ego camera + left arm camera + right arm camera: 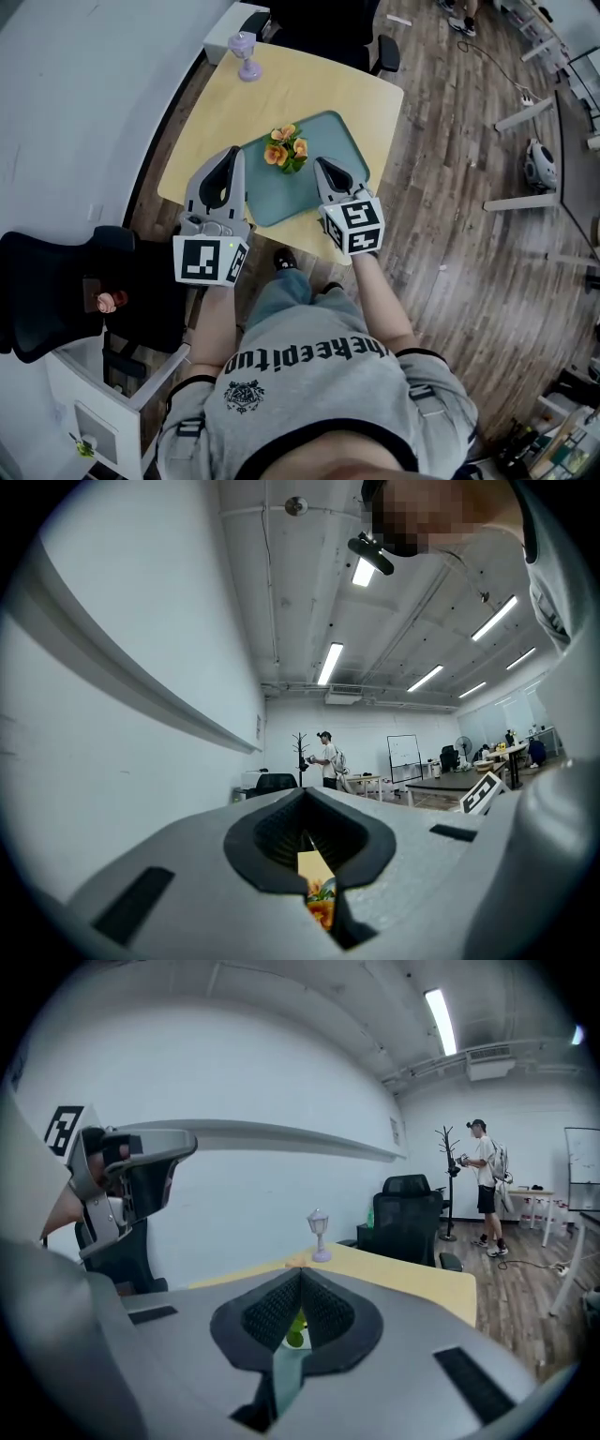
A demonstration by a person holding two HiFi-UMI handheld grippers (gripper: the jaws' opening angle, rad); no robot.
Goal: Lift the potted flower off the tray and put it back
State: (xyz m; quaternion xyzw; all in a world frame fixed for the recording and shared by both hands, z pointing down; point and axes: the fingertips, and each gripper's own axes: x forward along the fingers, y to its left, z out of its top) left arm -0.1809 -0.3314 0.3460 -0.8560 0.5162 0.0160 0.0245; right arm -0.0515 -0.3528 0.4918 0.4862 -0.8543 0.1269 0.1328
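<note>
1. The potted flower (287, 148) stands on the teal tray (330, 141), near the tray's 10 o'clock edge, on the yellow tabletop (309, 86). It is not yet lifted.
2. The left gripper (232, 159) hangs at the flower's 8 o'clock and the right gripper (323, 169) at its 4 o'clock, both apart from it. Each has its jaws pressed together with nothing between them.
3. Use one gripper for the lift, probably the right, whose tip is over the tray. Part its jaws wide before it nears the plant.
4. Aim low, at the pot rather than the blooms. Petals hide the pot in the head view, so line up through that gripper's own view.
5. Close gently across the pot's sides, raise it straight up clear of the tray, and keep it upright.
6. Hold the idle gripper off the tray rim and away from the small purple lamp (246, 54) at the tabletop's 11 o'clock corner.
7. Set the pot down on bare tray floor before opening the jaws.
</note>
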